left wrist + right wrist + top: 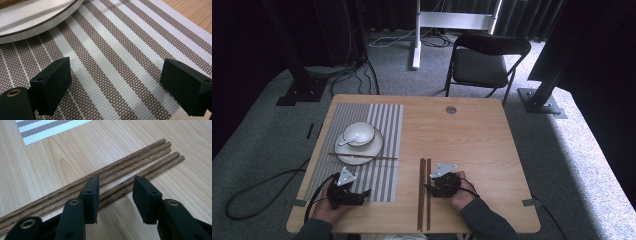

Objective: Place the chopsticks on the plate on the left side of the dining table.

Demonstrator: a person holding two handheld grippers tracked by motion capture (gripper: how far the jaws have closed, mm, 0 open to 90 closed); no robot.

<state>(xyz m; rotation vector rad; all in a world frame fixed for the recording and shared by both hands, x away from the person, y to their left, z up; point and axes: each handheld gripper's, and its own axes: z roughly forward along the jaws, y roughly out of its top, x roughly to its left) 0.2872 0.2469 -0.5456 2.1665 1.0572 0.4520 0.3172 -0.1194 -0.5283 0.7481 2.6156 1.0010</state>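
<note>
Right gripper (116,195) open, straddling the nearer pair of chopsticks (140,176), likely lined up for pinching; second pair (130,158) just beyond. Left gripper (115,82) wide open, idle over placemat (120,45), plate (37,17) ahead

No readable text, label, brand, number or sign appears on anything here.
</note>
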